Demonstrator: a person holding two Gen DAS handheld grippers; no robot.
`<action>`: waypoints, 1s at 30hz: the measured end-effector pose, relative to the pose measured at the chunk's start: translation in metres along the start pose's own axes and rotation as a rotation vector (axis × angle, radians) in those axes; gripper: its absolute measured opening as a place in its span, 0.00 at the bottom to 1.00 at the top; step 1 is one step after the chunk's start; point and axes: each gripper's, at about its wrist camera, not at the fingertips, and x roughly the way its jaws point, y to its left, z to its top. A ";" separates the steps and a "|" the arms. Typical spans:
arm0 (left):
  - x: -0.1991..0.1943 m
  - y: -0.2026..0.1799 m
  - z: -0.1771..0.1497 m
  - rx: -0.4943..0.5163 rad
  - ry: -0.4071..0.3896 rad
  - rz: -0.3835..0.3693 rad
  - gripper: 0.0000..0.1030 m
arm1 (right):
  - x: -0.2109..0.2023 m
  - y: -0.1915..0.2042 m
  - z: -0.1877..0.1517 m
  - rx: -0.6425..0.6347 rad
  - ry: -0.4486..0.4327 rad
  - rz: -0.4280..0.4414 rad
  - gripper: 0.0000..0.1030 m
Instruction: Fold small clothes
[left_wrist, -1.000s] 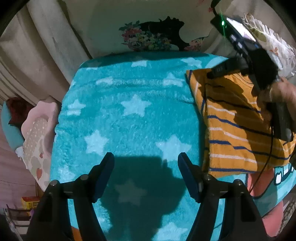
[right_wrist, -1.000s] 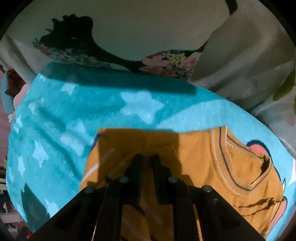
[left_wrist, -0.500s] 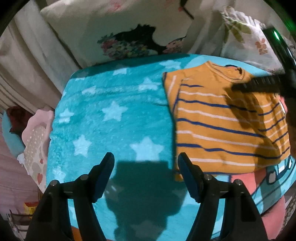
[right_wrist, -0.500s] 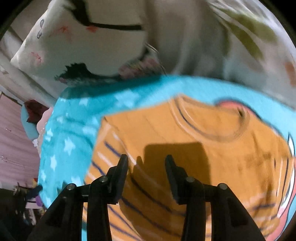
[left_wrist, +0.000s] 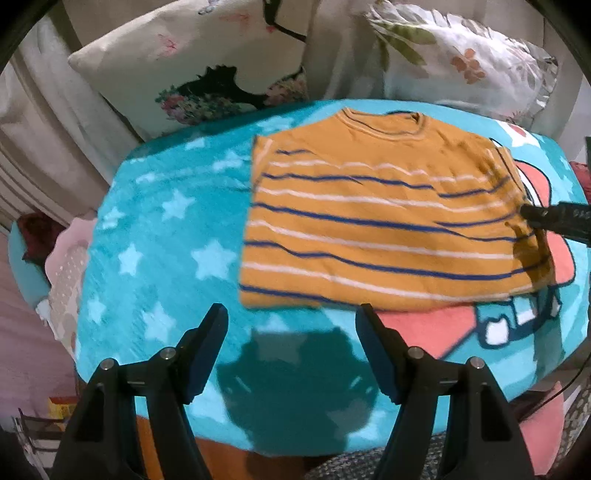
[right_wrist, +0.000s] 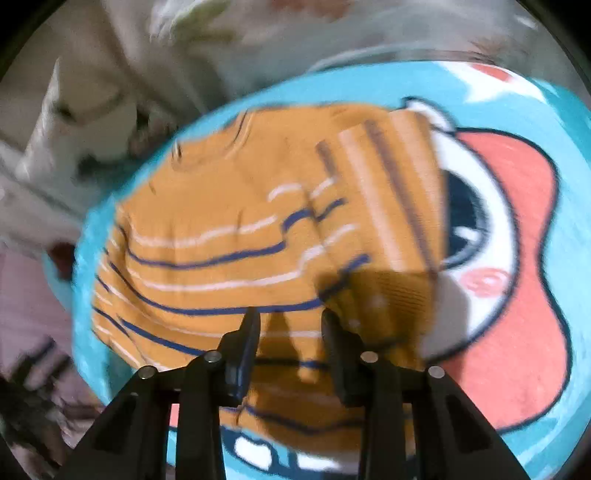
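the orange striped shirt (left_wrist: 388, 229) lies flat on the teal star blanket (left_wrist: 159, 236), with one sleeve folded in over its right side. the left gripper (left_wrist: 291, 328) hangs wide open and empty just short of the hem. the right gripper (right_wrist: 290, 325) sits partly open above the folded sleeve, apparently gripping nothing, though that view is blurred.

Home bedroom, pillows (left_wrist: 207, 62), star blanket (left_wrist: 155, 236)

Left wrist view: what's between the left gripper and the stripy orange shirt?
Only bare turquoise star blanket and the gripper's shadow lie between the open left gripper and the orange striped shirt, seen in the left wrist view.
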 end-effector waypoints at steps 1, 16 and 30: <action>0.000 -0.004 -0.003 -0.006 0.006 -0.002 0.69 | -0.011 -0.001 -0.004 -0.008 -0.030 -0.035 0.39; 0.007 -0.017 -0.031 -0.117 0.072 -0.002 0.69 | -0.003 -0.050 -0.045 0.024 0.000 -0.112 0.09; 0.031 0.021 -0.035 -0.191 0.117 0.036 0.69 | -0.023 0.011 -0.018 -0.109 -0.108 -0.127 0.17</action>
